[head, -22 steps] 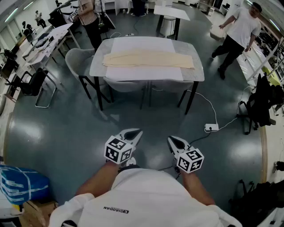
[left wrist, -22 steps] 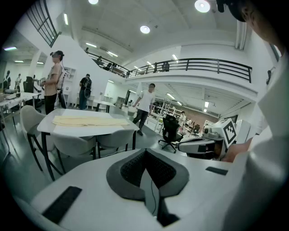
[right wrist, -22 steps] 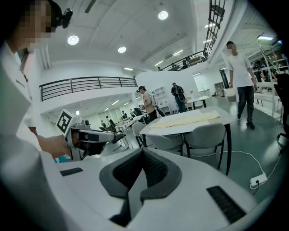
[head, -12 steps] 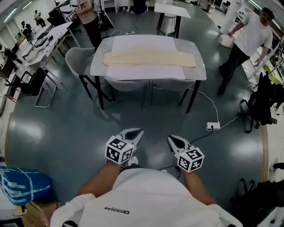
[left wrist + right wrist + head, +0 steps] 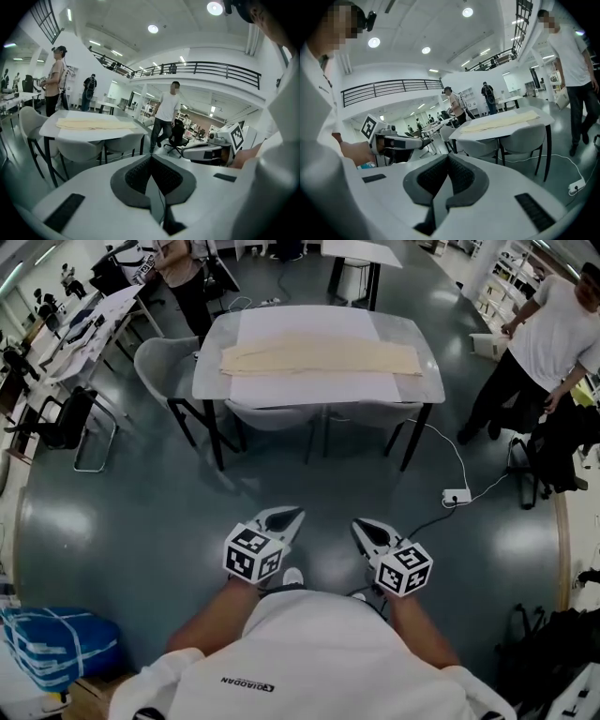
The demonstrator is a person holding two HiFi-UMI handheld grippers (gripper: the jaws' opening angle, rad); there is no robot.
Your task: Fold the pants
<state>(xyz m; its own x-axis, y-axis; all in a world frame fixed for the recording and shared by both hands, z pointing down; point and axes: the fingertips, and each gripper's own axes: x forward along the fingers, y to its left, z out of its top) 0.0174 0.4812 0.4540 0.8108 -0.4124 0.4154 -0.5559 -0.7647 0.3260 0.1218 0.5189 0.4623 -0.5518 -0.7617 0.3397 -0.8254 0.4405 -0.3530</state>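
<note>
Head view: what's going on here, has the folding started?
Not yet. A person holds the left gripper and the right gripper out in front of the body, both shut with nothing between the jaws, and stands on the floor well short of the table. The cream pants lie stretched flat along the tabletop, untouched. A bystander stands off to the table's right.

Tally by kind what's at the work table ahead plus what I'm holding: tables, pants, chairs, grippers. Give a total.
Table: 1
Pants: 1
Chairs: 3, one at the table's left end and two tucked under its near side
Grippers: 2, the left gripper and the right gripper
Total: 7
</note>
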